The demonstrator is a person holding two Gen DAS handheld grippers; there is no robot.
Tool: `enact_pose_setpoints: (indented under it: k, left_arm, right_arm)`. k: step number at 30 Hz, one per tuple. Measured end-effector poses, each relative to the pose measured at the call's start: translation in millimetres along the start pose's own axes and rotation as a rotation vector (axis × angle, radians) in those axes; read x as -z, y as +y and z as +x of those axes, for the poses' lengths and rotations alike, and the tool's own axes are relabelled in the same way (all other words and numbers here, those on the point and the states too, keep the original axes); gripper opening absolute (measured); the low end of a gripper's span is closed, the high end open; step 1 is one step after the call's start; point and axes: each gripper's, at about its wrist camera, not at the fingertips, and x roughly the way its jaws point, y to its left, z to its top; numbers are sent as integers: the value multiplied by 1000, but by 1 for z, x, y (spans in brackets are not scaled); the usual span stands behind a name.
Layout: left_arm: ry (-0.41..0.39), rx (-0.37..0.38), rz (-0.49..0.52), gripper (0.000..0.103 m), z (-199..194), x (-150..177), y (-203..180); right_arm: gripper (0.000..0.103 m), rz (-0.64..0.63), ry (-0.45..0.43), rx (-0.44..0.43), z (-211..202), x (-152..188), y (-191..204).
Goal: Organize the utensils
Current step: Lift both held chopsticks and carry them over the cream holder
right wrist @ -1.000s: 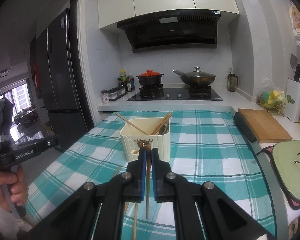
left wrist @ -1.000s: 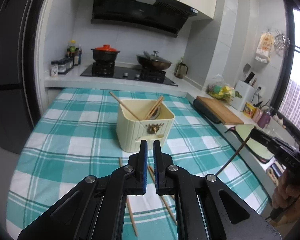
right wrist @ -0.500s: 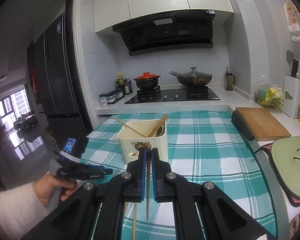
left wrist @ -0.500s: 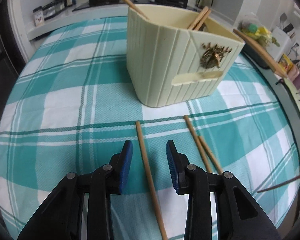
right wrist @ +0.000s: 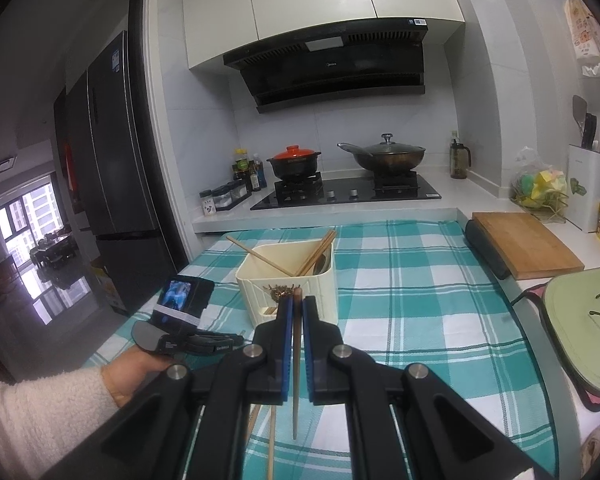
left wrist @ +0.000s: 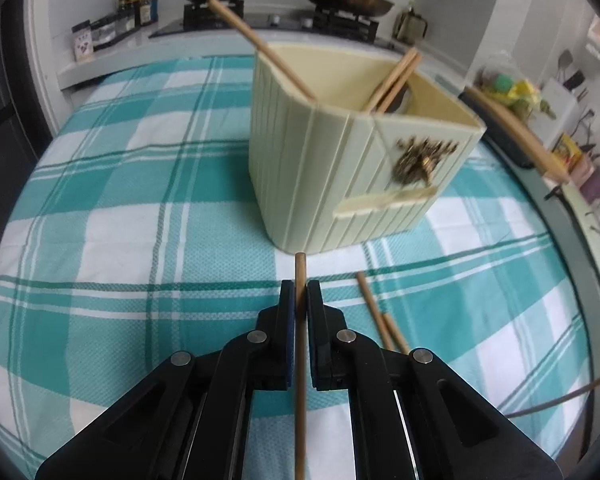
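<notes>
A cream utensil holder point(left wrist: 340, 168) stands on the teal checked cloth point(left wrist: 120, 220) with three wooden chopsticks leaning inside it. My left gripper point(left wrist: 299, 300) is shut on a wooden chopstick point(left wrist: 300, 360) low over the cloth, just in front of the holder. Two more chopsticks point(left wrist: 380, 316) lie on the cloth to its right. My right gripper point(right wrist: 296, 312) is shut on another chopstick point(right wrist: 296, 364), held above the table in front of the holder point(right wrist: 288, 280). The left gripper also shows in the right wrist view point(right wrist: 192, 340), low at the left.
A stove with a red-lidded pot point(right wrist: 296, 160) and a wok point(right wrist: 384, 156) stands behind the table. A wooden cutting board point(right wrist: 524, 240) and a green mat point(right wrist: 584, 320) lie on the right counter. A fridge point(right wrist: 112, 180) stands at the left.
My left gripper dropped toward the cloth, opened around a lying chopstick, then shut on it. My right gripper kept its chopstick and rose slightly.
</notes>
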Motion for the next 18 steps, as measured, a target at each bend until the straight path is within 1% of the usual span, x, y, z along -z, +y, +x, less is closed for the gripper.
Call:
enact_pose_setpoints:
  k: [5,9,13,18]
  left_arm:
    - [-184,68,-12,4,-89,-6,-5]
    - [-310,88,-18,4,-140,-7,-6]
    - [-398,108,-25,4,-176,-8,-9]
    - [-469,130,-16,4,-204,-16,-12]
  right_arm:
    - [5,-6,-20,-11,-5,-4,6]
    - [5,-10,-42,-23,-10,-8,12]
    - [5,-23,-55,-25,-10,-13,19]
    - [5,-46,-65,-11,-2,-25,24]
